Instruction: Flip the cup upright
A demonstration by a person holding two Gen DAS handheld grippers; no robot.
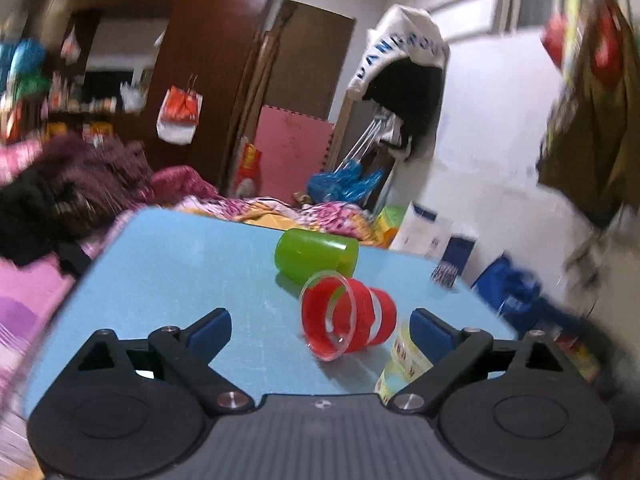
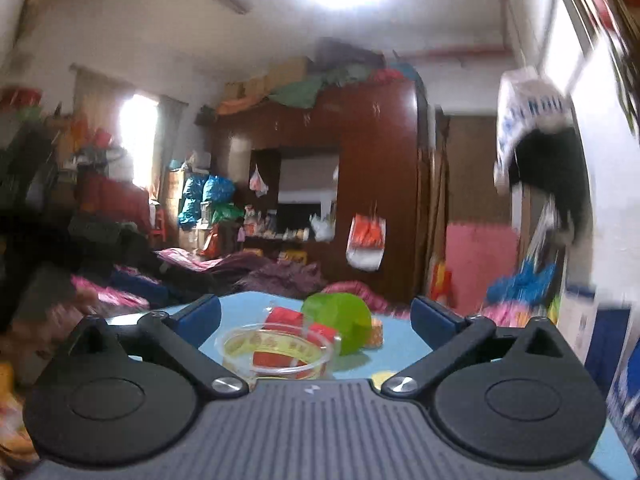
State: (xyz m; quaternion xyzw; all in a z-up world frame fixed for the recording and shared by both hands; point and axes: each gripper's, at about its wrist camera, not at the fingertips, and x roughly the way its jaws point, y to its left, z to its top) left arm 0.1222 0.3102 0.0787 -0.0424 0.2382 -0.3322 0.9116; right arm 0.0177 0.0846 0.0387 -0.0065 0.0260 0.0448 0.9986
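A clear cup with red bands (image 1: 348, 322) lies on its side on the light blue table (image 1: 180, 272), its mouth toward me. A green cup (image 1: 316, 254) lies on its side behind it. A clear cup with yellow print (image 1: 400, 368) is partly hidden by my right finger in the left wrist view; in the right wrist view it stands upright (image 2: 276, 354). My left gripper (image 1: 320, 330) is open, the red-banded cup between its fingers, untouched. My right gripper (image 2: 316, 316) is open above the yellow-print cup, with the red cup (image 2: 288, 320) and green cup (image 2: 340, 322) beyond.
The table's far edge borders a bed heaped with floral blankets (image 1: 280, 212) and dark clothes (image 1: 72, 184). A white wall (image 1: 492, 140) with hanging clothes stands to the right. A wooden wardrobe (image 2: 372, 176) fills the background.
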